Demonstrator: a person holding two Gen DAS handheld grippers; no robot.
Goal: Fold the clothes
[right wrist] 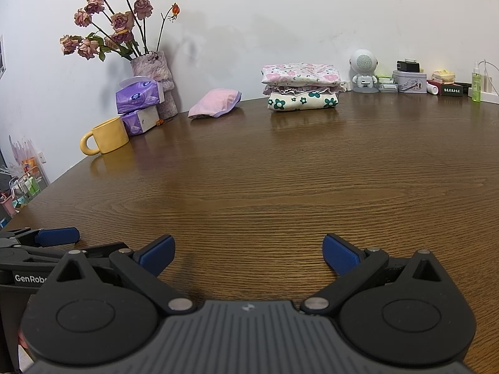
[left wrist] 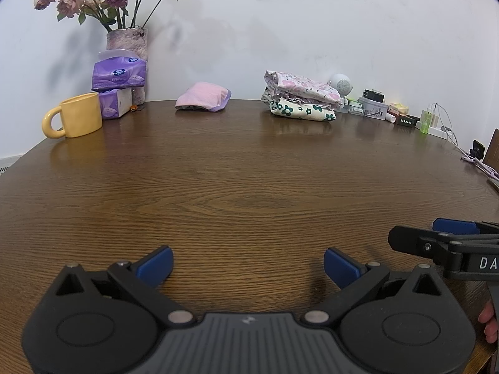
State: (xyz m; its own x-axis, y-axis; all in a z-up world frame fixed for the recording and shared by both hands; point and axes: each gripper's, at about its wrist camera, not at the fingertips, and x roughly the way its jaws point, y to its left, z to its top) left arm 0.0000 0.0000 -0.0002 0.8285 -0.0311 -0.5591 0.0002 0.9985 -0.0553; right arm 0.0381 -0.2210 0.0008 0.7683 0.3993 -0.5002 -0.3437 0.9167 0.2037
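A: So, where are the clothes at this moment?

B: Seen from the right wrist camera, the stack of folded clothes [right wrist: 302, 87] lies at about 12 o'clock, at the far edge of the wooden surface [right wrist: 265, 187], near the wall. The top piece has pink flowers, the bottom one green flowers. A small pink folded cloth [right wrist: 215, 103] lies alone at about 11 o'clock, apart from the stack.

A: And the grippers, are they holding something?

B: No. The right gripper [right wrist: 248, 255] has its blue pads spread wide, with only bare wood between them. The left gripper [left wrist: 248, 265] is spread wide as well and pinches nothing. Both hover over the near part of the surface, far from the clothes.

A: What else stands there?

B: At 10 o'clock a yellow mug [right wrist: 106, 140], two purple tissue packs [right wrist: 140, 106] one on the other, and a vase of dried roses [right wrist: 154, 84] behind them. At 1 o'clock a small white speaker figure [right wrist: 363, 70] stands by the wall.
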